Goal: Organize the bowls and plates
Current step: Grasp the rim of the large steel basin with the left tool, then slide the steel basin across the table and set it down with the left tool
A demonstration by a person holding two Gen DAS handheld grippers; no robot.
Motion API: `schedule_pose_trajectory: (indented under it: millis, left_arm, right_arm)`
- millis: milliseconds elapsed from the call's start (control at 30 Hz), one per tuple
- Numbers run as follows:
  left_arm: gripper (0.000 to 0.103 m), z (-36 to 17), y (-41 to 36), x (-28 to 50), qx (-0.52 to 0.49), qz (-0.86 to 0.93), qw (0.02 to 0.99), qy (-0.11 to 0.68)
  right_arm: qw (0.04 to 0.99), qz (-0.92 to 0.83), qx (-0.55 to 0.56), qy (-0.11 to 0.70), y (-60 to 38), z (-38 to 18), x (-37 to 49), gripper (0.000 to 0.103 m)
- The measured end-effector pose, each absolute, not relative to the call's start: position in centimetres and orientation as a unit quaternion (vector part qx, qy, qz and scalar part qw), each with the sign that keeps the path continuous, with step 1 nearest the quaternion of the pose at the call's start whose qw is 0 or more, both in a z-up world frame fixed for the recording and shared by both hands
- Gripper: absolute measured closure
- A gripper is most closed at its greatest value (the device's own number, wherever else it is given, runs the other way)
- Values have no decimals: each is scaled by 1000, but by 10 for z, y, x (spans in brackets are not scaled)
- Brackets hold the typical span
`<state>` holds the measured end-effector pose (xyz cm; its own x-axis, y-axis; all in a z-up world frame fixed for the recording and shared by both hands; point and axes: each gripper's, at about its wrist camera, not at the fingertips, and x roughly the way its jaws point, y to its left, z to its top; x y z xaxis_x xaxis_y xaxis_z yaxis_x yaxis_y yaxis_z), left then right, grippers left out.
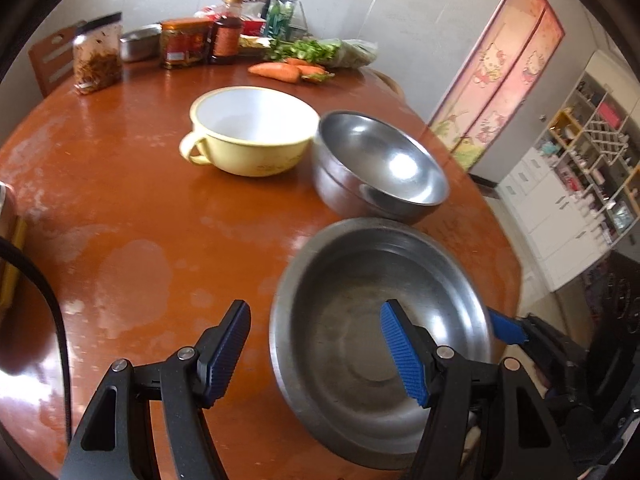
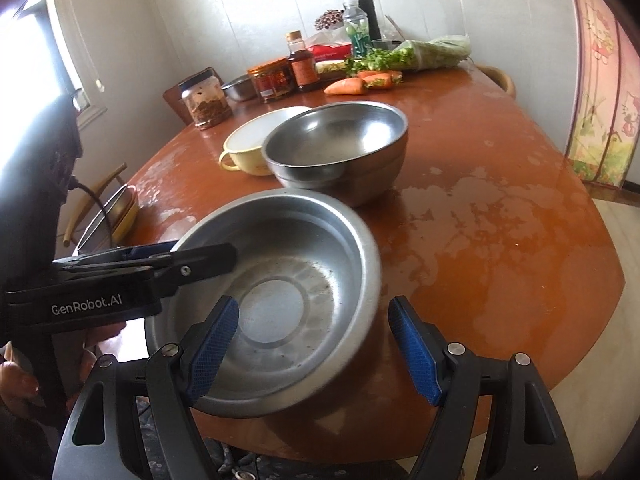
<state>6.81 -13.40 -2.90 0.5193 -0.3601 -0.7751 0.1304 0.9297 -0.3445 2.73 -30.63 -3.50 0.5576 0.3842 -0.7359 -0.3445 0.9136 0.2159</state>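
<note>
left wrist: your left gripper (image 1: 316, 354) is spread wide, straddling the near rim of the steel basin (image 1: 360, 344) on the worn brown table (image 1: 132, 216). right wrist: your right gripper (image 2: 314, 350) gapes too, straddling the basin's right rim; stacked steel bowls (image 2: 340, 152) sit beyond.

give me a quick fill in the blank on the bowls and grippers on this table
1. The yellow bowl has a ____ on its side.
2. The shallow steel basin lies at the table's near ____.
3. The deep steel bowl stands ____ the yellow bowl.
4. Both grippers' fingers have ____ pads.

Missing: handle; edge; beside; blue
</note>
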Motion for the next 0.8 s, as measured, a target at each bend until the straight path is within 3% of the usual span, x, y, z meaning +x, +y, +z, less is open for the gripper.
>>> schedule_pose_trajectory:
  millis: [800]
  left_arm:
    - [38, -15, -93, 56, -149, -151, 872, 441]
  right_arm:
    - [881, 244, -28, 404, -249, -18, 25, 23]
